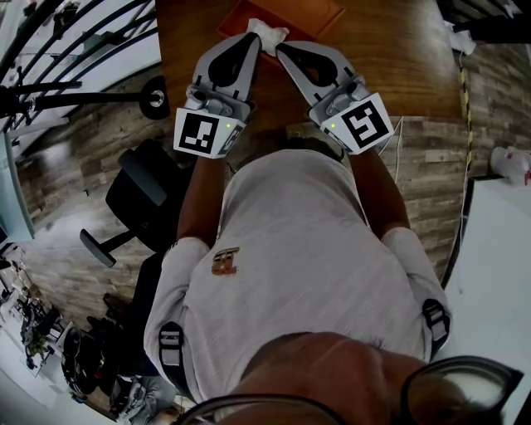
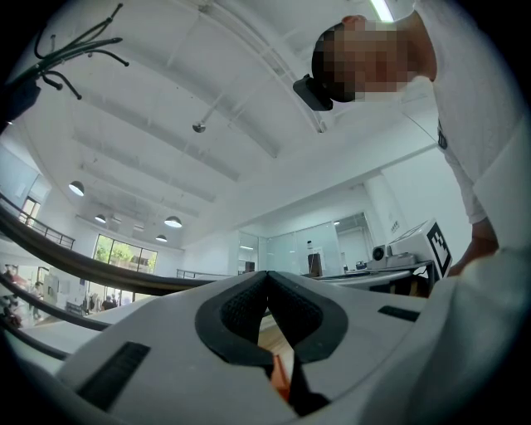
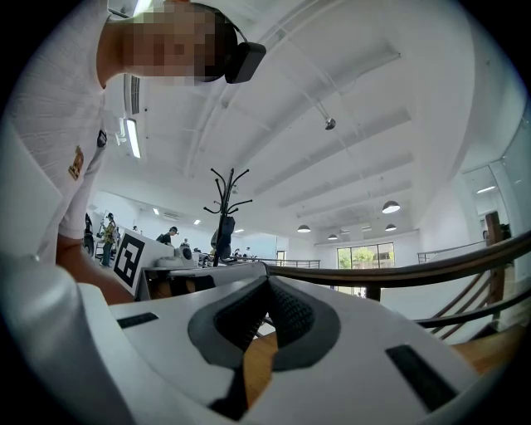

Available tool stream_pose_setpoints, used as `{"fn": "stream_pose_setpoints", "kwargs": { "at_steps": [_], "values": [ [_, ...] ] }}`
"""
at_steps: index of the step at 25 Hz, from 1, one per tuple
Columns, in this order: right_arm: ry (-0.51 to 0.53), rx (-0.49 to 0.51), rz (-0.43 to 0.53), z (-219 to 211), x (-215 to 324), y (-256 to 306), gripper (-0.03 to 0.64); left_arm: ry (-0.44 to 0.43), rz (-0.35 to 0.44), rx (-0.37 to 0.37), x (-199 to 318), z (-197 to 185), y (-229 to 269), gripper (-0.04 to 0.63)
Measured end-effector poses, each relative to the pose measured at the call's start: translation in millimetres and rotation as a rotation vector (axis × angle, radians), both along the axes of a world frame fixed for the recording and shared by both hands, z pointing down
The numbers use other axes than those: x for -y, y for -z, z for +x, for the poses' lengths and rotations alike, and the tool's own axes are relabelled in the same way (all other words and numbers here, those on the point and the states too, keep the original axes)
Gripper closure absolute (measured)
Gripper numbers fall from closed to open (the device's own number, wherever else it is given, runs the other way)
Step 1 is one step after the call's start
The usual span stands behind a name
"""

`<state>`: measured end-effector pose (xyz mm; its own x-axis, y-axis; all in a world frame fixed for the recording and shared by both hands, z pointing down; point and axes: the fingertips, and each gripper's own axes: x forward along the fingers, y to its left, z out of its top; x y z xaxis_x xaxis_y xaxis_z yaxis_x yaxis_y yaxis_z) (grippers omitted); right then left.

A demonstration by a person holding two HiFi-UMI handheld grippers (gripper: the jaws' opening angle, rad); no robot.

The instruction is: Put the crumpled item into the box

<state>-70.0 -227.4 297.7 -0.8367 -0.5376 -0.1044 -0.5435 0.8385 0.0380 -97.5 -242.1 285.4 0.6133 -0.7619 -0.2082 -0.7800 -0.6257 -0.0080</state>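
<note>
Both grippers rest on the wooden surface (image 1: 398,58), tips pointing at the crumpled item.
The left gripper (image 1: 253,37) and right gripper (image 1: 282,48) lie side by side and angle toward each other. Each has its fingers pressed together with nothing between them. The white crumpled item (image 1: 270,33) sits just past the two tips, at the near edge of the orange box (image 1: 311,15). Whether it lies inside the box or on its rim cannot be told.
</note>
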Motion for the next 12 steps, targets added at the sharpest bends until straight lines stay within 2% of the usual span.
{"fn": "stream_pose_setpoints", "kwargs": {
  "at_steps": [5,12],
  "values": [
    [0.005,-0.029,-0.012,-2,1,-3,0.584,0.003,0.004,0.001,1,-3,3,0.575],
    [0.005,0.012,0.016,-3,-4,7,0.584,0.008,0.008,0.004,-6,-2,4,0.575]
  ]
}}
